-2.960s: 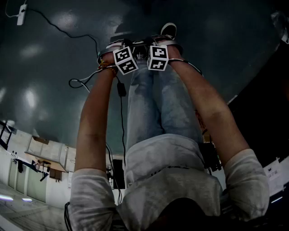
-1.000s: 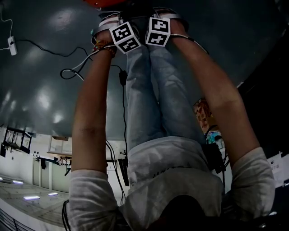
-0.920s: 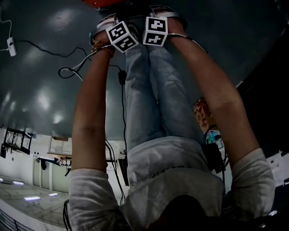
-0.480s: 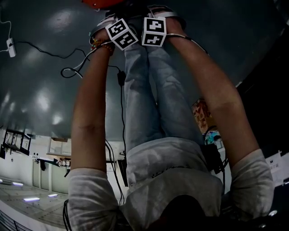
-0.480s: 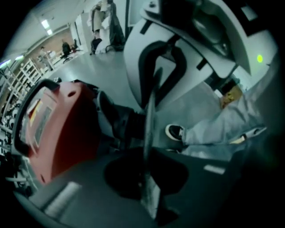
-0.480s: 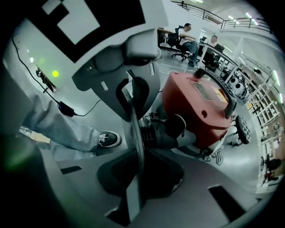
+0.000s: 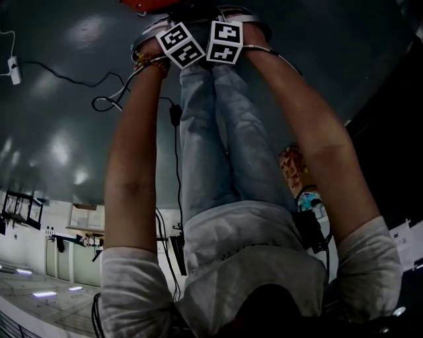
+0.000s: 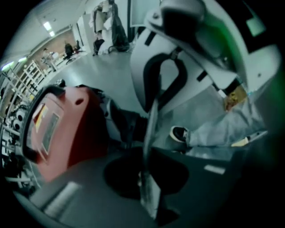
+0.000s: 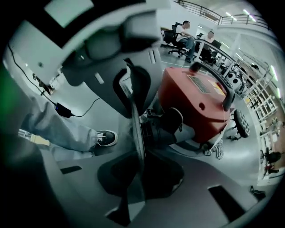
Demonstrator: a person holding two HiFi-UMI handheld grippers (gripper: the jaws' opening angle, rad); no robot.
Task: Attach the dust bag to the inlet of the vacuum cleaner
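Note:
Seen from the head, both arms reach down and forward, and the marker cubes of my left gripper [image 7: 180, 45] and right gripper [image 7: 225, 41] sit side by side just short of the red vacuum cleaner [image 7: 151, 4]. A thin flat collar of the dust bag [image 8: 150, 133] shows edge-on in the left gripper view, with my left gripper [image 8: 148, 176] shut on it. My right gripper [image 9: 137, 167] is shut on the same collar [image 9: 135, 127]. The vacuum's black inlet [image 9: 162, 127] lies just beyond the collar, beside the red body [image 9: 196, 104]. The bag's sack is hidden.
The person's jeans leg [image 7: 218, 145] and a dark shoe [image 8: 179, 132] stand right beside the vacuum. A black cable [image 7: 106, 102] with a power brick [image 7: 174, 115] trails over the grey floor. People sit at desks [image 9: 187, 38] far behind; shelving [image 9: 262, 84] lines the right.
Both grippers have edged further forward, towards the red vacuum at the head view's top edge. The vacuum body has shifted a little in both gripper views. Both grips are unchanged.

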